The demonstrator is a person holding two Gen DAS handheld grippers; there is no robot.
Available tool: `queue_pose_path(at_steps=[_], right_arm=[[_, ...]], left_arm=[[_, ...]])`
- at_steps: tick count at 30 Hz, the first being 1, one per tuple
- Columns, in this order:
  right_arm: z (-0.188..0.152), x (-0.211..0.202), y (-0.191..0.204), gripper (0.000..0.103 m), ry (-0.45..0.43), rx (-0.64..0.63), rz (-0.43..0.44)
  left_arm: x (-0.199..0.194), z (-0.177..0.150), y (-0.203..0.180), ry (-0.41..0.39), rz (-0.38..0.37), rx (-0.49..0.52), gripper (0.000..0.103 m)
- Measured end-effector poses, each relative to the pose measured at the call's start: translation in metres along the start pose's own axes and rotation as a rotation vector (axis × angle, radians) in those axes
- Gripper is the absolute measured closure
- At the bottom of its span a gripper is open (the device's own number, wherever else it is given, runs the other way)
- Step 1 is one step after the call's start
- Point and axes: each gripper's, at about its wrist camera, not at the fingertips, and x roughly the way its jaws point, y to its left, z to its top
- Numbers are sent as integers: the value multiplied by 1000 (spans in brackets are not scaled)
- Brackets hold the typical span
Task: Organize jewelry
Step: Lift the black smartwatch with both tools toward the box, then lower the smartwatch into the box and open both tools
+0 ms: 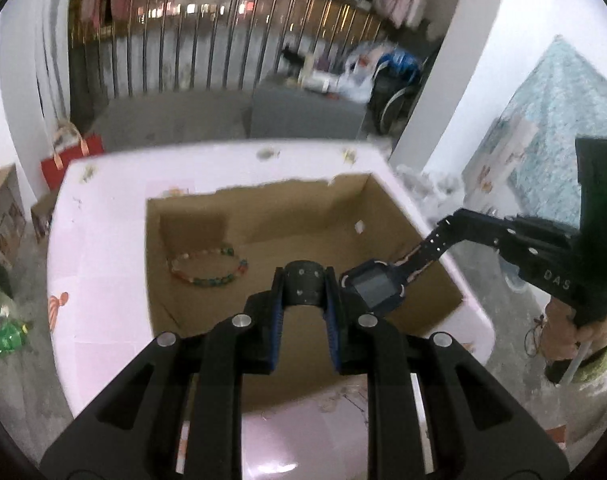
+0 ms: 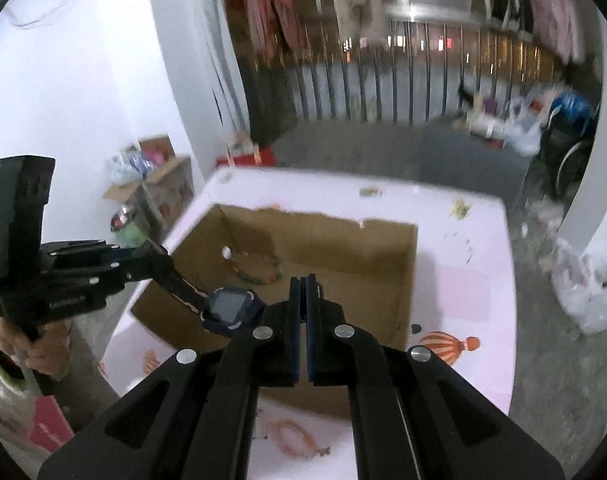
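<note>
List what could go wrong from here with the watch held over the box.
1. The left gripper and right gripper both clamp the watch by its straps; an uneven release could swing it against the cardboard box wall.
2. If dropped, it may land on the beaded bracelet in the box and tangle with it.

- Left gripper (image 1: 305, 294): matte black linkage arms with round silver pivot pins; the fingers (image 1: 274, 320) are lined with ribbed blue pads.
- Right gripper (image 2: 303, 292): the same black build, silver pins, blue-edged finger pads.
- Pale "DAS" lettering and small silver screws mark the right gripper's body.
- A bare-skinned hand (image 1: 583, 330) wraps each black handle, beside a yellow-green cuff.
</note>
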Motion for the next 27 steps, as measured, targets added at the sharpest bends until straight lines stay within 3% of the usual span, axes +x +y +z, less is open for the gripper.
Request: queue_pose_path(at_steps=[6,12,17,19,22,27], right_arm=[[23,88,-25,101,217,-26,-48],[30,142,-31,101,318,-64,-97],[32,166,-32,101,353,-65,-107],[33,172,-32,100,356,-65,-115],[36,174,-37,100,360,-31,-108],[40,168,-42,98,329,-12,-122]], left_arm=[[78,20,17,173,98,-5,86],[126,25,30,292,162,-17,84],[135,28,37,308,187,-27,76],[136,26,38,310,201,-27,65],[137,27,39,291,238,-16,64],[125,29,44,250,227,-27,60]])
